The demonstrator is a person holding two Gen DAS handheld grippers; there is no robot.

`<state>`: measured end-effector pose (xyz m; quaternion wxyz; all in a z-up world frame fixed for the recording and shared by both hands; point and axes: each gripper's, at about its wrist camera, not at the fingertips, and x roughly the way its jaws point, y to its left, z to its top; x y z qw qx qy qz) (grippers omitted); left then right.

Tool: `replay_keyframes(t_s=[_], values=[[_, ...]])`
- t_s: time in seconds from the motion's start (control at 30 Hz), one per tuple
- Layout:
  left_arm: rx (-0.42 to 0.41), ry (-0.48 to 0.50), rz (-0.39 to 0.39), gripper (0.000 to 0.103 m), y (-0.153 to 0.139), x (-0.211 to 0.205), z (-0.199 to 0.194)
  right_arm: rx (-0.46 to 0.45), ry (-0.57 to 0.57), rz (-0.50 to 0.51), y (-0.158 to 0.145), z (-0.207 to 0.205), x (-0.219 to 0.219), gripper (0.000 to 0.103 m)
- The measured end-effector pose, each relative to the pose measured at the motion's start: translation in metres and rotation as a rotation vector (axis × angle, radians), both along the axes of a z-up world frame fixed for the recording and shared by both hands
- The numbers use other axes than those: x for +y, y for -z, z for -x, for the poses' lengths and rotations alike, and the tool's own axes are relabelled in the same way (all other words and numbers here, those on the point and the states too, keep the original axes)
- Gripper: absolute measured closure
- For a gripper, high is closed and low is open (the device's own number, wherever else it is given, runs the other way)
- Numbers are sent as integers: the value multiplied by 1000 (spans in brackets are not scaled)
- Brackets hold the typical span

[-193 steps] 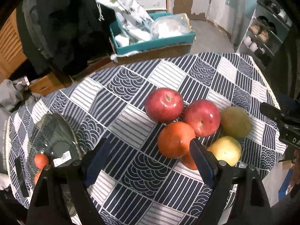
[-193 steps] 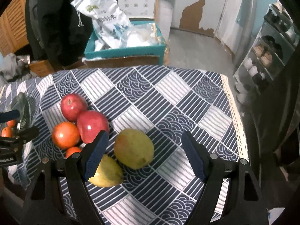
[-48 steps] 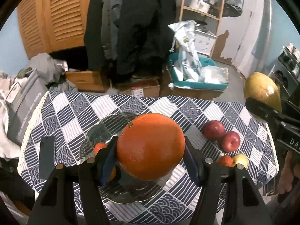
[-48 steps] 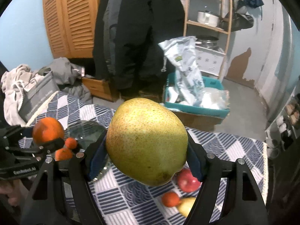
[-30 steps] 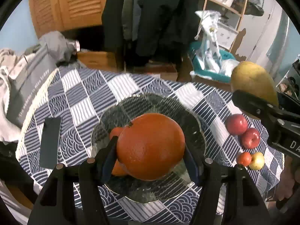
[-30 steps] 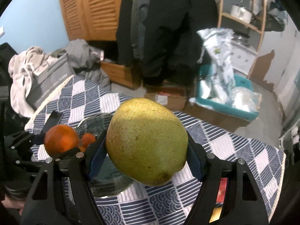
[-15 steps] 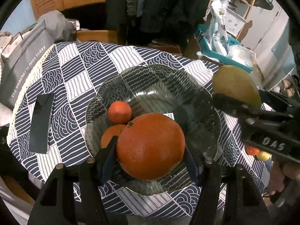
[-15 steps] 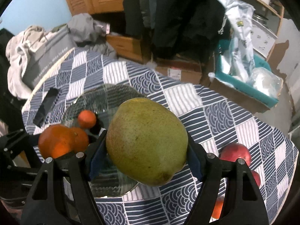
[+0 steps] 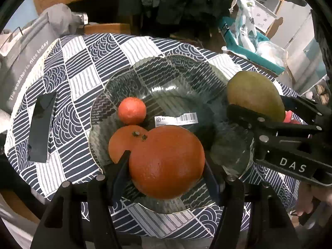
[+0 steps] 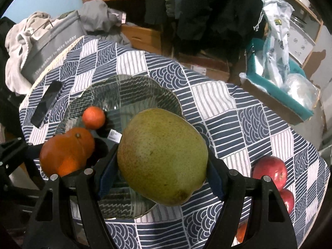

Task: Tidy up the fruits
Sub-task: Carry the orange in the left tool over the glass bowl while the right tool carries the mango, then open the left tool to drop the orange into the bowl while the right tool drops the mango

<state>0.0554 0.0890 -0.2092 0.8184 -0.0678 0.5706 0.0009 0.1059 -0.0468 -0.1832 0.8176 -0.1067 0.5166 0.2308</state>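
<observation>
We hold an orange [image 9: 166, 161] in our left gripper [image 9: 166, 166] and a pear [image 10: 162, 161] in our right gripper [image 10: 161, 172], both clamped above the glass bowl [image 9: 186, 66]. Released together, they could knock two small oranges [image 9: 132, 113] aside. Patterned cloth covers the tabletop [image 10: 238, 112]; clutter surrounds it.

The right gripper [image 10: 161, 178] clamped a green pear [image 10: 162, 162] above the glass bowl [image 10: 124, 89], where a small tangerine [image 10: 93, 117] lay, while two red apples [image 10: 270, 171] sat on the checked tablecloth [image 10: 238, 112].
</observation>
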Motion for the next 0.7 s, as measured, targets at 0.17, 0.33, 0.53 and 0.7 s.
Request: replay_keyframes(t_s=[0.17, 0.33, 0.53, 0.7], values=[[37, -5, -14, 36, 11, 1, 0, 30, -4, 13, 8, 0, 2, 27], [41, -1, -15, 36, 12, 1, 0, 40, 2, 23, 13, -1, 0, 27], [67, 15, -41, 36, 16, -5, -1, 60, 5, 19, 16, -2, -3, 27], [70, 20, -21, 34, 17, -5, 1, 69, 2, 19, 18, -1, -1, 27]])
